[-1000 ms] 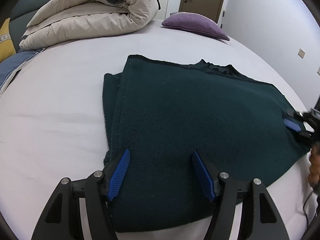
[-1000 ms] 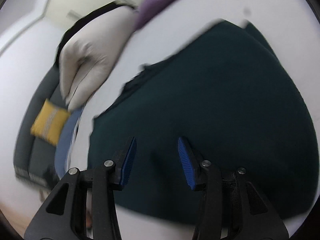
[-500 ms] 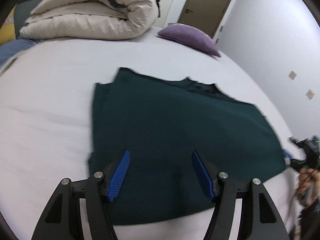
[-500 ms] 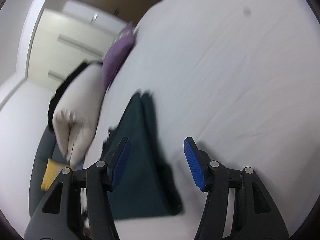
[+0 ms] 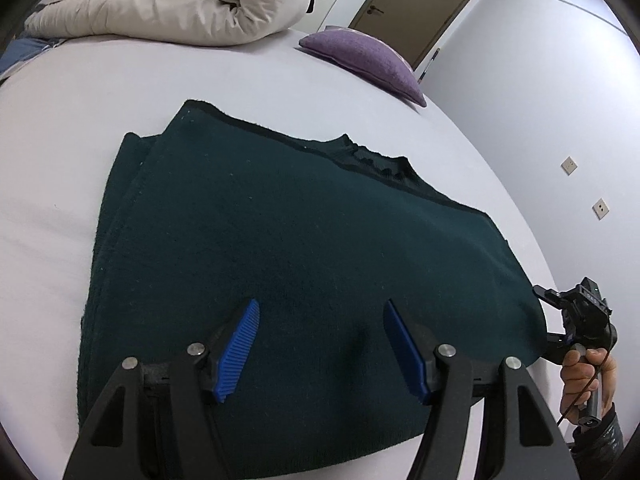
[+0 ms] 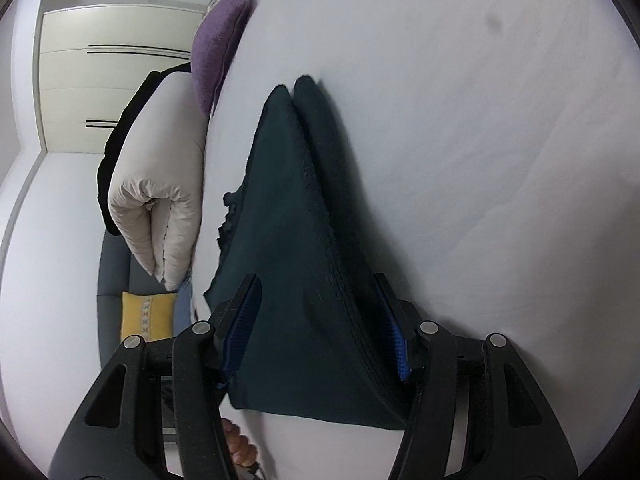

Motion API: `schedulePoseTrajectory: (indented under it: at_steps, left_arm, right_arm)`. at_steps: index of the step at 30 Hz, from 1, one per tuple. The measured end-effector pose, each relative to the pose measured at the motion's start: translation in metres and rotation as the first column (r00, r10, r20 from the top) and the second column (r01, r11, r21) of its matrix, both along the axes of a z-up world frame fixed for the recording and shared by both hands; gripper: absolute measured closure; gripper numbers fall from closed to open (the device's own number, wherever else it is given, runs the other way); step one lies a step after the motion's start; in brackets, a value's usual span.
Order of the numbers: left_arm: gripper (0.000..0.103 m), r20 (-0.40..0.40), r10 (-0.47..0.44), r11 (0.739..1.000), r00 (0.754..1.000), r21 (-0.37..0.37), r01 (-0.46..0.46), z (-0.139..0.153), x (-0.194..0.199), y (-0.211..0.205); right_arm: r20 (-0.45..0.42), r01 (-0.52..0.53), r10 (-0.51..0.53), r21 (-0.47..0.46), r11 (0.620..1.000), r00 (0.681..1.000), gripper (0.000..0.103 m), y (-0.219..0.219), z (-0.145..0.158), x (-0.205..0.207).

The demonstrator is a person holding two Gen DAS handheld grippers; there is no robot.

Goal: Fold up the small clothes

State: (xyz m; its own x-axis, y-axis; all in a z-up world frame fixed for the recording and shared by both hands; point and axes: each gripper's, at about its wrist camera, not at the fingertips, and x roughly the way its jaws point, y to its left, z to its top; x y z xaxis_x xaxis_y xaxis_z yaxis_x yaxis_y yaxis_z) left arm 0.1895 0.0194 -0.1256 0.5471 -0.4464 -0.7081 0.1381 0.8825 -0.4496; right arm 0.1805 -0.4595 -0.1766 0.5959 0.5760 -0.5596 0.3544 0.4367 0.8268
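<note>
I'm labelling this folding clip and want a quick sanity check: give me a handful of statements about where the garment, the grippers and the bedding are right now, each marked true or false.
1. The dark green garment lies on the white bed sheet. True.
2. The left gripper is clamped shut on the garment. False: its jaws stand wide open above the cloth.
3. The purple pillow rests on top of the garment. False: it lies apart from it, farther back on the bed.
4. The right gripper has its jaws open, one on each side of the garment's edge. True.
5. A cream duvet is bundled at the far end of the bed. True.
</note>
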Motion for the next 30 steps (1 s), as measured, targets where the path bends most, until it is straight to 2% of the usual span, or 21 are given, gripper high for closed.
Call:
schedulePoseTrajectory:
  at_steps: [2, 4, 6, 7, 12, 14, 20, 23, 27, 29, 30]
  left_arm:
    - [0.037, -0.010, -0.001, 1.000, 1.000, 0.003, 0.001, -0.004, 0.001, 0.002]
    - [0.038, -0.022, -0.003, 1.000, 1.000, -0.007, 0.002, -0.008, 0.003, 0.005]
    - [0.038, -0.025, -0.004, 1.000, 1.000, -0.013, 0.004, -0.010, 0.003, 0.007]
    - [0.038, -0.024, -0.005, 1.000, 1.000, -0.011, 0.004, -0.011, 0.003, 0.006]
    - [0.038, -0.015, -0.015, 0.999, 1.000, 0.043, 0.015, -0.014, 0.003, -0.001]
    - [0.039, -0.019, -0.011, 0.999, 1.000, 0.041, 0.012, -0.015, 0.004, 0.000]
    - [0.039, -0.022, -0.023, 0.999, 0.999, 0.040, 0.024, -0.015, 0.003, 0.003]
    - [0.039, -0.020, -0.021, 1.000, 1.000, 0.011, 0.022, -0.016, 0.003, 0.007]
    - [0.038, -0.035, -0.013, 0.997, 0.999, -0.073, 0.010, -0.014, 0.005, 0.018]
    - [0.038, -0.049, 0.006, 0.988, 0.999, -0.156, -0.014, -0.010, 0.006, 0.030]
    - [0.037, -0.052, 0.031, 0.977, 0.998, -0.209, -0.041, -0.008, 0.006, 0.040]
  right_arm:
    - [-0.003, -0.017, 0.017, -0.021, 1.000, 1.000, 0.050, 0.012, 0.000, 0.011]
    - [-0.006, -0.033, 0.033, -0.046, 0.998, 0.999, 0.059, 0.024, -0.001, 0.019]
    - [-0.021, -0.039, 0.038, -0.068, 0.997, 0.999, 0.079, 0.031, -0.005, 0.025]
    - [-0.026, -0.038, 0.036, -0.075, 0.996, 0.999, 0.083, 0.034, -0.007, 0.027]
    - [-0.014, -0.015, 0.014, -0.084, 0.996, 1.000, 0.088, 0.044, -0.013, 0.031]
    - [-0.018, -0.007, 0.005, -0.106, 0.994, 1.000, 0.089, 0.048, -0.012, 0.034]
    - [-0.034, -0.021, 0.013, -0.256, 0.967, 0.999, 0.090, 0.056, 0.007, 0.031]
    - [-0.035, -0.029, 0.017, -0.354, 0.935, 0.999, 0.090, 0.070, 0.026, 0.033]
    - [-0.011, -0.077, 0.082, -0.495, 0.866, 0.997, 0.090, 0.111, 0.064, 0.043]
    - [0.000, -0.136, 0.167, -0.578, 0.804, 0.986, 0.090, 0.156, 0.087, 0.053]
    - [-0.006, -0.199, 0.252, -0.632, 0.749, 0.968, 0.090, 0.193, 0.096, 0.057]
